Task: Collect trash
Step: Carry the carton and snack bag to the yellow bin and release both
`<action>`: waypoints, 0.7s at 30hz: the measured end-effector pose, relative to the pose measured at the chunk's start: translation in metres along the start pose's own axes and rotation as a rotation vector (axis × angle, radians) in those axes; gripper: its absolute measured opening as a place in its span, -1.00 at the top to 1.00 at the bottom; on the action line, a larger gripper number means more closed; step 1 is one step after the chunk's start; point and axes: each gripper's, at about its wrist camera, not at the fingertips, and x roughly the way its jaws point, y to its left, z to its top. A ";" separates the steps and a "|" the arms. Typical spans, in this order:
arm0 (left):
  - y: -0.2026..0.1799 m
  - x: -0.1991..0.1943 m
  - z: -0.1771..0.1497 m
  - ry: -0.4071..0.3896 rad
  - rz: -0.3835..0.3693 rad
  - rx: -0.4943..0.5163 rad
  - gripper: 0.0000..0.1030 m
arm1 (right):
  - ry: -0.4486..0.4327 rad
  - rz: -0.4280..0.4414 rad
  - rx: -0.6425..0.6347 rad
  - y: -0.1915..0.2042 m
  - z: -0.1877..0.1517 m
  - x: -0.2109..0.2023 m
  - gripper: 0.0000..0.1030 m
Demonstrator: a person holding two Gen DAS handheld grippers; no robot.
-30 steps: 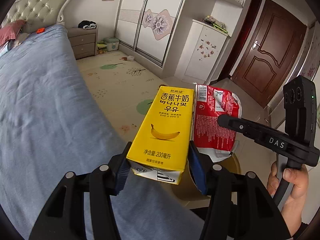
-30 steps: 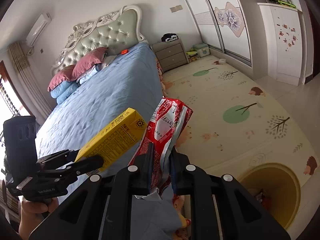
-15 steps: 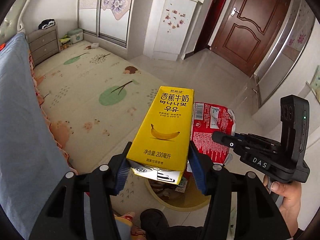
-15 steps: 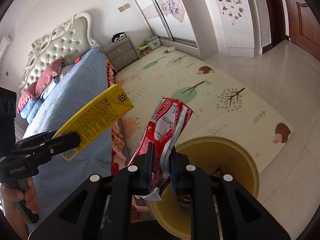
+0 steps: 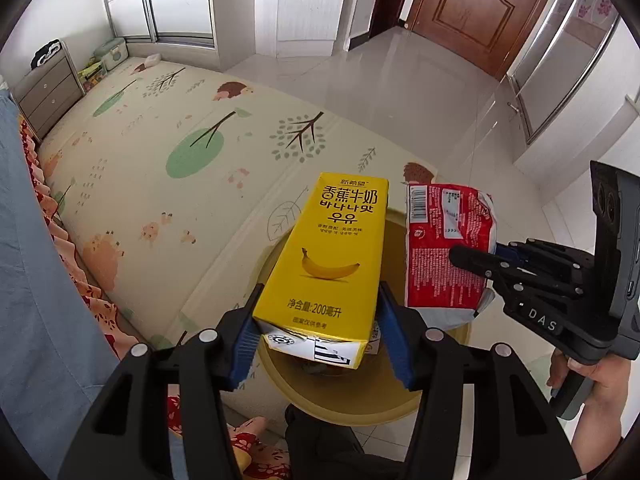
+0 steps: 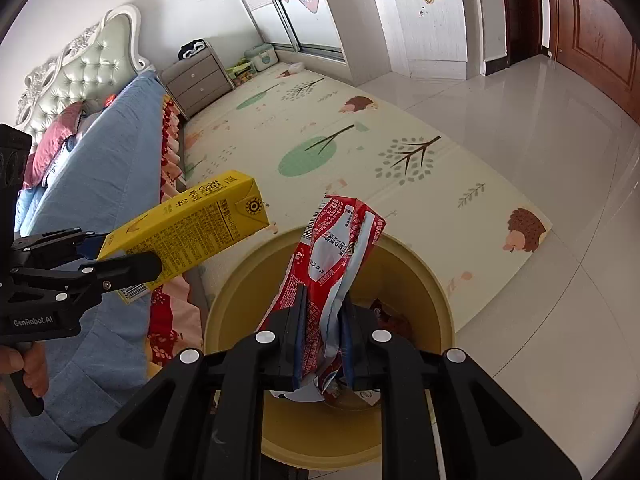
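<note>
Beside the bed (image 6: pixel 100 152), near its foot, the yellow bin (image 6: pixel 436 292) now sits directly under both grippers; a second ago it showed only at the lower edge of each view, so the swing from bed to bin looks finished and dropping should be next. The left gripper (image 5: pixel 318 334) is clenched on the yellow milk carton (image 5: pixel 332 256), held over the bin's near rim. The right gripper (image 6: pixel 324 344) pinches the red wrapper (image 6: pixel 336 248) just right of the carton. Only the right view looks into the bin, where some trash (image 6: pixel 390 316) already lies; the carton hides this in the left view.
</note>
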 end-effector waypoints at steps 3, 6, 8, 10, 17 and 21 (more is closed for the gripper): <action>-0.004 0.012 -0.003 0.033 -0.003 0.020 -0.06 | 0.018 -0.014 0.001 -0.002 -0.001 0.008 0.71; -0.007 0.018 -0.006 0.060 -0.016 0.045 -0.10 | 0.043 -0.040 0.000 -0.003 -0.002 0.017 0.67; -0.009 0.024 -0.008 0.085 -0.022 0.078 -0.19 | 0.061 -0.059 0.004 -0.004 -0.002 0.022 0.53; -0.008 0.027 -0.011 0.094 0.029 0.091 -0.63 | 0.062 -0.091 0.004 -0.007 -0.004 0.025 0.27; -0.006 0.052 -0.023 0.199 0.046 0.085 -0.67 | 0.102 -0.116 0.032 -0.020 -0.022 0.036 0.16; -0.020 0.049 -0.028 0.177 0.045 0.153 -0.67 | 0.119 -0.103 0.032 -0.018 -0.026 0.038 0.16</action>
